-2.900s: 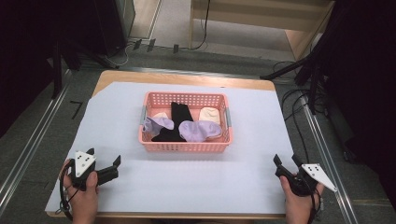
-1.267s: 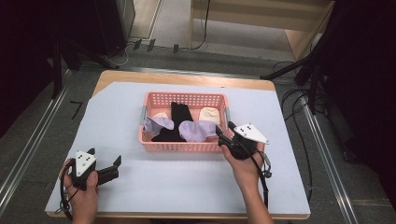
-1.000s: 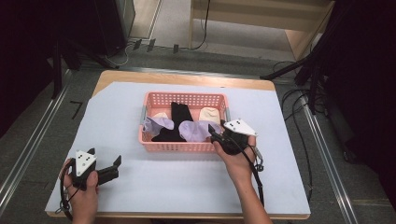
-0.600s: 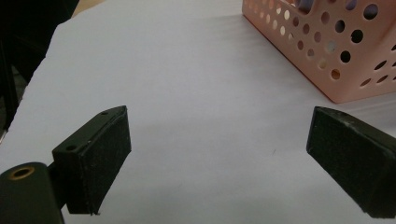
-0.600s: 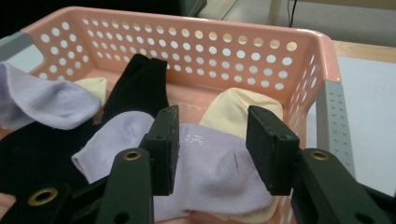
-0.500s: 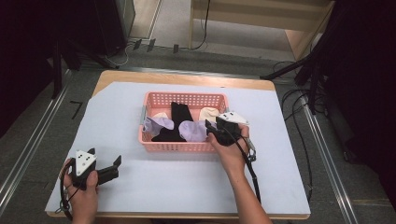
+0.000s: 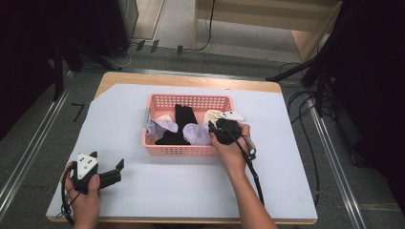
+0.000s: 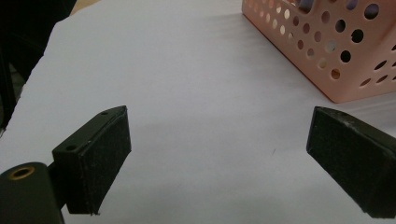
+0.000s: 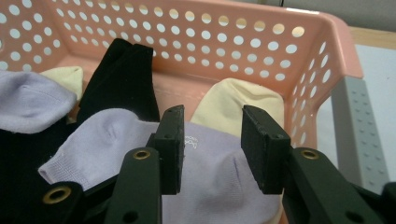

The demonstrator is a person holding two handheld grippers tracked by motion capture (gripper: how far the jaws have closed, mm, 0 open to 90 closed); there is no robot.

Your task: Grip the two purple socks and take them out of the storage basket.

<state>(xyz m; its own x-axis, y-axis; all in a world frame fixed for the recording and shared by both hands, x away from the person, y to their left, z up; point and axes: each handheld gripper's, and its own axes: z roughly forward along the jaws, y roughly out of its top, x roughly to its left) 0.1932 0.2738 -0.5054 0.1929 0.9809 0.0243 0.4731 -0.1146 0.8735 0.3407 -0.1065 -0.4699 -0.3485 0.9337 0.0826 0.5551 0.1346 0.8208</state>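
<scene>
Sock: a soft lavender knitted sock lies on top of the heap at the near right of the basket, draped over a black sock and beside a pale yellow sock.
Right gripper: right gripper sits low over the lavender sock with its jaws part-way apart, a fold of the fabric between them but not yet pinched, as far as I can tell.
Step in hand: judged as the reach and set-down for picking that sock out.
Next move: closing the jaws on the fold alone, then lifting clear of the basket wall.
Basket: a pink perforated plastic basket at the middle of the white-covered table.
Left gripper: left gripper rests wide apart, holding nothing, on the sheet near the front left corner, well away from the basket.
</scene>
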